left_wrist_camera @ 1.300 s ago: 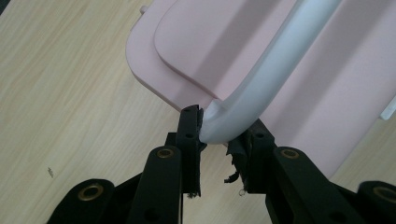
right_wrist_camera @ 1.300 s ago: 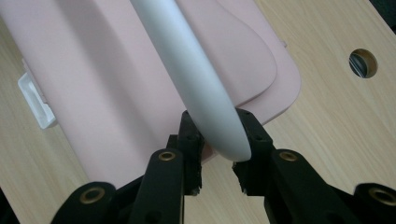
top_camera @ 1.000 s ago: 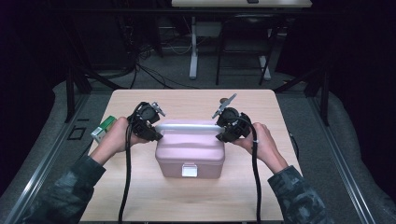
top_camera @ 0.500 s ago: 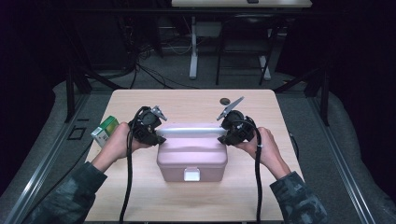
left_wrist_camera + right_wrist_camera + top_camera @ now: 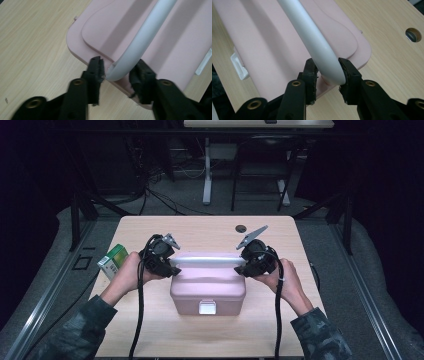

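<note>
A pink plastic box (image 5: 207,290) with a white latch (image 5: 207,307) sits mid-table. Its white carrying handle (image 5: 207,261) stands raised across the lid. My left gripper (image 5: 172,267) is at the handle's left end. In the left gripper view (image 5: 118,72) its jaws have just been opening, and a gap shows between the left pad (image 5: 100,71) and the handle (image 5: 140,45). My right gripper (image 5: 240,265) is at the right end. Its jaws have eased open a little, but in the right gripper view (image 5: 327,71) both pads still lie against the handle (image 5: 312,37).
A green and white carton (image 5: 112,260) lies at the table's left edge beside my left hand. A round cable hole (image 5: 241,228) sits in the tabletop behind the box. Black cables trail from both grippers toward the near edge.
Both hands have shifted slightly away from the near edge, uncovering more of the green carton. The box and its raised handle stay where they were.
</note>
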`<action>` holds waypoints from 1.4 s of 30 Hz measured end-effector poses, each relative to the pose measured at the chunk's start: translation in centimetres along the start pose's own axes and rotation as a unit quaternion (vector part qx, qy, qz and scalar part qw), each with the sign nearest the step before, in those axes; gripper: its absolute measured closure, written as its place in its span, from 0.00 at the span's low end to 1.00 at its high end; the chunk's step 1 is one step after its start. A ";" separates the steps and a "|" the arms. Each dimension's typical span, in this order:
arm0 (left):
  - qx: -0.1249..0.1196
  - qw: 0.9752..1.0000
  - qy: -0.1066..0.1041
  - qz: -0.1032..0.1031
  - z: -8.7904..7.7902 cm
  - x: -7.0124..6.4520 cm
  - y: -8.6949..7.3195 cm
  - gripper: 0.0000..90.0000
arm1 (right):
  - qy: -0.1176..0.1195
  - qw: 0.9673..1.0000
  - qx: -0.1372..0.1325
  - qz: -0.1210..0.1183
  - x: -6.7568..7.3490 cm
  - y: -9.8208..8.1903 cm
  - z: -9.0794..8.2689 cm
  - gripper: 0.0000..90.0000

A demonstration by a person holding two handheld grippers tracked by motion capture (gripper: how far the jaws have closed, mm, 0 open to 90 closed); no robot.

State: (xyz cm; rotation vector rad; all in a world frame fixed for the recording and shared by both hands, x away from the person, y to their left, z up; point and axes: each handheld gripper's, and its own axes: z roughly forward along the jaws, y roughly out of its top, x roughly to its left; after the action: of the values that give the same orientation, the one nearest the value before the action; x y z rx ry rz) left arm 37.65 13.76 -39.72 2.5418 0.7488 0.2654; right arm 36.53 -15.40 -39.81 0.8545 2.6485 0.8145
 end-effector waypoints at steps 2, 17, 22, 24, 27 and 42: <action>-0.004 1.000 0.000 -0.003 -0.3 0.0 -0.2 0.59 | -0.003 1.000 -0.009 -0.001 0.1 0.1 -0.1 0.72; -0.039 0.998 0.015 -0.054 -3.0 0.6 -4.6 0.18 | -0.007 0.999 -0.039 -0.010 0.6 1.1 0.1 0.69; -0.037 0.996 0.027 -0.075 -2.9 0.7 -6.8 0.16 | -0.010 0.999 -0.040 -0.016 1.0 1.4 0.4 0.72; -0.034 0.995 0.031 -0.083 -2.7 0.7 -7.7 0.15 | -0.010 0.999 -0.039 -0.020 1.1 1.4 0.4 0.73; -0.026 0.995 0.033 -0.091 -2.1 0.4 -8.7 0.14 | -0.011 0.999 -0.040 -0.018 1.1 1.5 0.4 0.75; -0.022 0.993 0.019 -0.112 0.9 -1.0 -11.3 0.16 | -0.019 0.999 -0.047 -0.021 1.5 1.2 0.3 0.76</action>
State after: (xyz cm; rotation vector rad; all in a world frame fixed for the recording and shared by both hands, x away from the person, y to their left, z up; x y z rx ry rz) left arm 31.81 21.23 -46.10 2.3911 1.0228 0.2535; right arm 36.02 -13.60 -39.49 0.7803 2.5647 0.8958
